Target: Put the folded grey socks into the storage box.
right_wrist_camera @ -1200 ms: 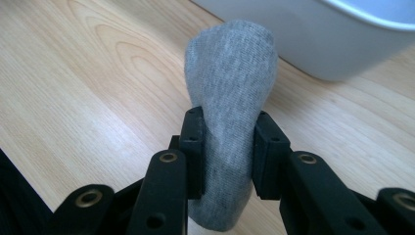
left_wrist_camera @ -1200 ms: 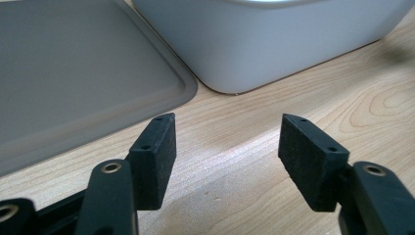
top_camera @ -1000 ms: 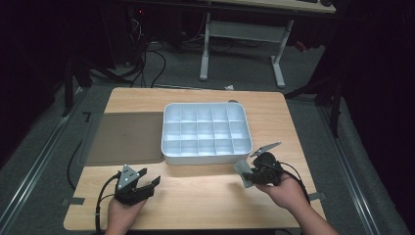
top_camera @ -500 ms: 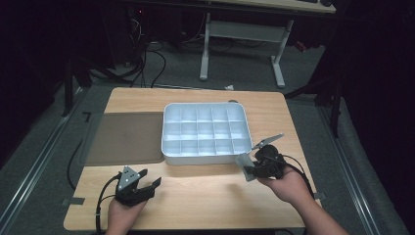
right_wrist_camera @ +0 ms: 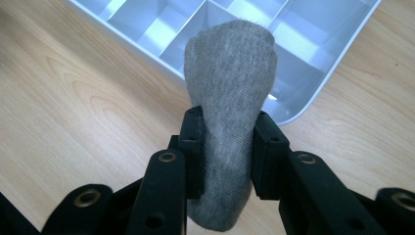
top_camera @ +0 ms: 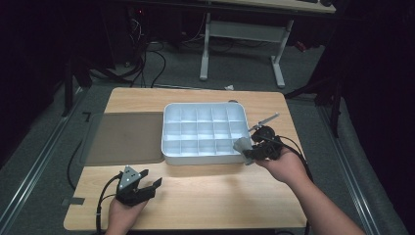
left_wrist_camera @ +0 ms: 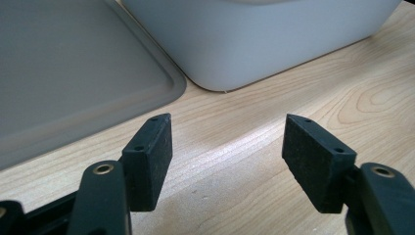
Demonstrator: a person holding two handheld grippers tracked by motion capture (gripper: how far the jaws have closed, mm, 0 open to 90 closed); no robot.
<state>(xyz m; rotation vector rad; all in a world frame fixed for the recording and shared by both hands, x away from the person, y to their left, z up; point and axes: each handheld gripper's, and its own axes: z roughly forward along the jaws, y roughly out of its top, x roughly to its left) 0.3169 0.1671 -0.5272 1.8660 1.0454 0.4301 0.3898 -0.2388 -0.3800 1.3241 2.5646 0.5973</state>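
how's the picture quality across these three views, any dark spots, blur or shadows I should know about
High view: the room behind is nearly black, the table lit, the right gripper and its grey sock small and soft. Left gripper view: open left gripper sharp, casting a shadow on the wood; tray slightly soft. Right gripper view: sock sharp, evenly lit, no glare.

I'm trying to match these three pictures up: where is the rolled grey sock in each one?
High view: the grey sock is right of centre, at the white tray's right front corner, in the right hand-held gripper.
Left gripper view: not in it.
Right gripper view: the sock is at centre, clamped between the black jaws.
Shared landmark: the white divided tray, also the pale wall at the top of the left gripper view.
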